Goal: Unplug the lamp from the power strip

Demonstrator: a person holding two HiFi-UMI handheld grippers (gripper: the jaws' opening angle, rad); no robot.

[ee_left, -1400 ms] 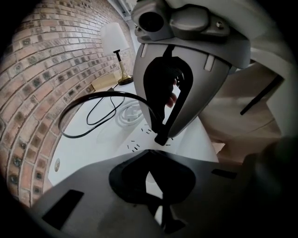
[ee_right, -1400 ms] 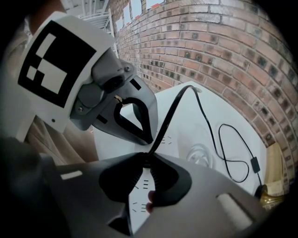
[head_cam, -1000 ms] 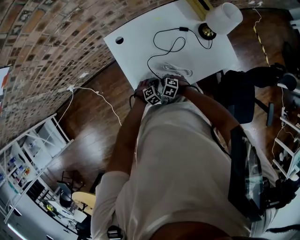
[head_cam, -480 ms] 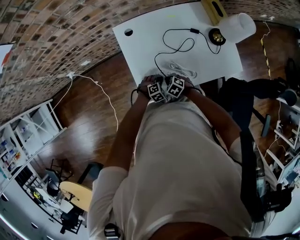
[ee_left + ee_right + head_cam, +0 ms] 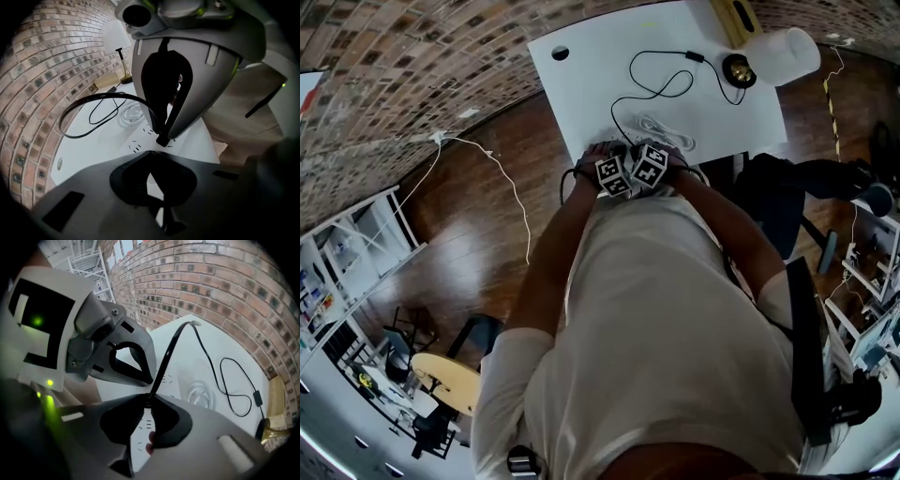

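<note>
The lamp [image 5: 778,54], with a white shade and brass base, stands at the table's far right. Its black cord [image 5: 661,80] loops back to the near edge, where both grippers meet over the white power strip [image 5: 137,144]. My right gripper [image 5: 147,401] is shut on the black plug [image 5: 162,139], which sits at the strip's surface; I cannot tell whether it is still seated. The cord [image 5: 176,345] rises from those jaws. My left gripper [image 5: 149,379] is shut beside it, tips down on the strip [image 5: 169,379]. In the head view the marker cubes hide the strip and plug.
A coiled white cable [image 5: 664,137] lies on the white table [image 5: 581,84] just beyond the grippers. A brick wall [image 5: 225,282] runs along the table's far side. A dark chair [image 5: 783,202] stands to the right on the wooden floor.
Both grippers stay together at the table's near edge. Only the head view has shifted a little.
</note>
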